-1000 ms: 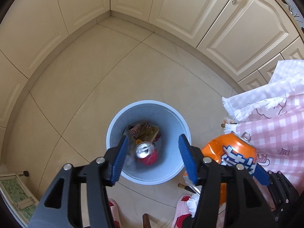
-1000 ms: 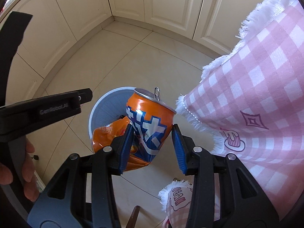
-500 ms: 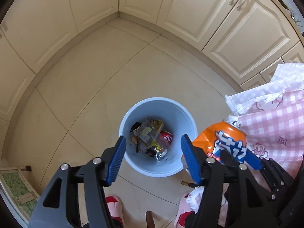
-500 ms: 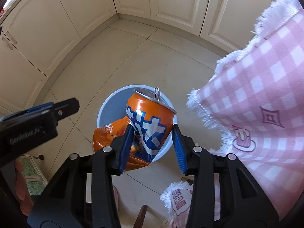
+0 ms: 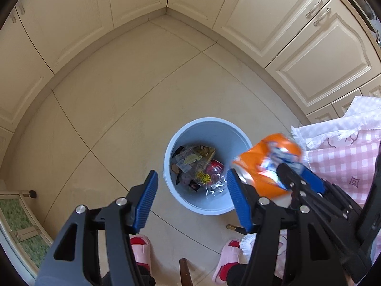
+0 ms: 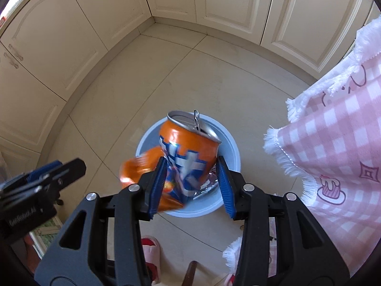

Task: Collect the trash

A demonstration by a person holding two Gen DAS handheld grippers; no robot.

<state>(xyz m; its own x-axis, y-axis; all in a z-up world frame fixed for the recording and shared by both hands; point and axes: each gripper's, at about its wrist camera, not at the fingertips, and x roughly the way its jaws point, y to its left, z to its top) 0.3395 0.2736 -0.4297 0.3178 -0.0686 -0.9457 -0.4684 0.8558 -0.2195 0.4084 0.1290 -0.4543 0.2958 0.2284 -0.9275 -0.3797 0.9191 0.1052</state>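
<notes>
A light blue bin (image 5: 209,208) stands on the tiled floor, holding wrappers and a red can (image 5: 215,166). My left gripper (image 5: 191,178) hangs open and empty above the bin's near left rim. My right gripper (image 6: 192,162) is shut on a crushed orange soda can (image 6: 190,147) and holds it over the bin (image 6: 195,212), top end tilted away. In the left wrist view the orange can (image 5: 264,162) is blurred at the bin's right rim, with the right gripper (image 5: 297,178) around it. The left gripper (image 6: 47,176) shows at the lower left of the right wrist view.
A pink checked tablecloth (image 6: 333,143) with a white fringe hangs at the right, close to the bin. Cream cabinets (image 5: 285,23) line the floor's far sides. A person's pink slippers (image 5: 140,250) stand near the bin. A green mat (image 5: 14,219) lies at the far left.
My left gripper has drawn back to the left, so the bin sits further right in its view. The right gripper has carried the orange can further over the bin.
</notes>
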